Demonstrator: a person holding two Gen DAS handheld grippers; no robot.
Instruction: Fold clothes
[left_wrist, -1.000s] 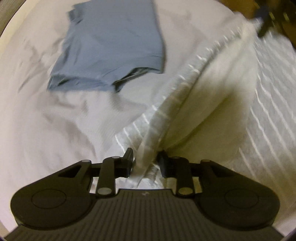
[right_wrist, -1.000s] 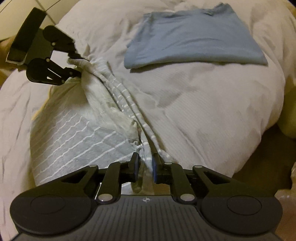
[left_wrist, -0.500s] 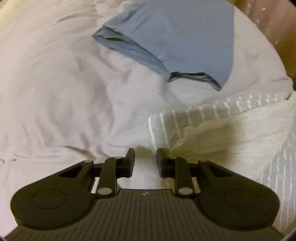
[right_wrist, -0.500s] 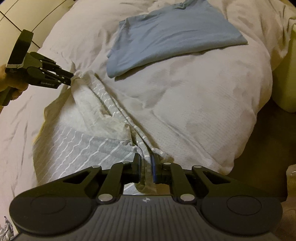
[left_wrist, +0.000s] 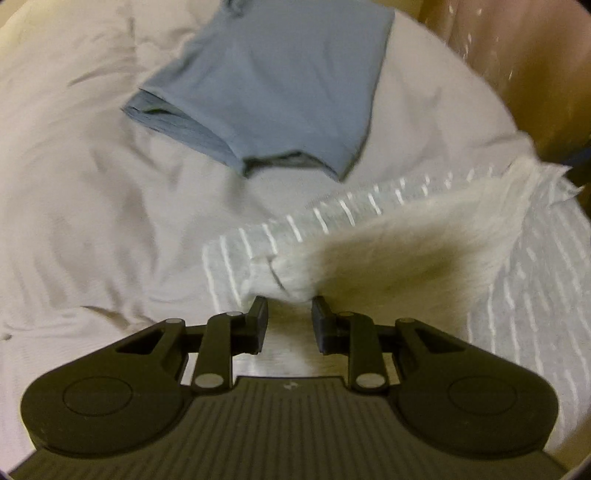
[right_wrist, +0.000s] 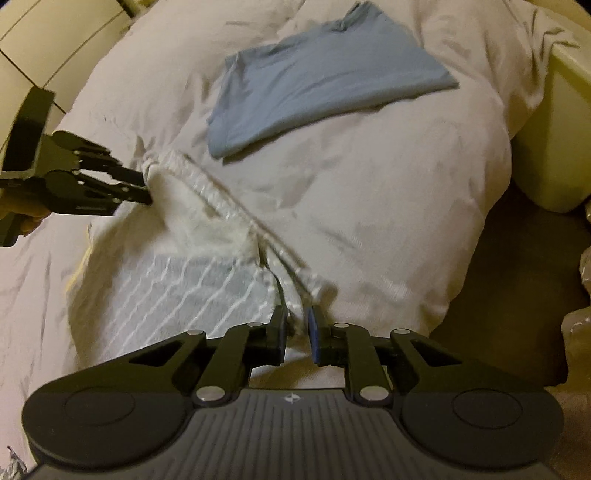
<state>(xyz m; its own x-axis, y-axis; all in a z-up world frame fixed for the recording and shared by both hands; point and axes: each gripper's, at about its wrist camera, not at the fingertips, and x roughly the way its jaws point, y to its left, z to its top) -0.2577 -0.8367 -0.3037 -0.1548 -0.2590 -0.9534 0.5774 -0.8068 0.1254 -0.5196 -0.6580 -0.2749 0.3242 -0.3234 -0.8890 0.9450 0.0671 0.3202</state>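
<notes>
A grey garment (left_wrist: 406, 236) with white stripes and a pale fleecy inside lies on the bed, its gathered edge stretched between both grippers. My right gripper (right_wrist: 296, 325) is shut on one end of that edge. My left gripper (left_wrist: 289, 314) is open, with the garment's other end just at its fingertips and bare sheet between the fingers. In the right wrist view the left gripper (right_wrist: 142, 188) touches the bunched corner of the garment (right_wrist: 192, 280). A folded blue T-shirt (left_wrist: 288, 92) (right_wrist: 314, 81) lies flat farther up the bed.
A rumpled white duvet (right_wrist: 388, 192) covers the bed and drops off at its right edge to dark floor (right_wrist: 517, 266). A cream box (right_wrist: 565, 129) stands beside the bed. A hand (right_wrist: 26, 221) holds the left gripper.
The left gripper let go of the striped garment's edge and has come back to its corner, standing open. The right gripper kept its hold and lowered the edge toward the bed.
</notes>
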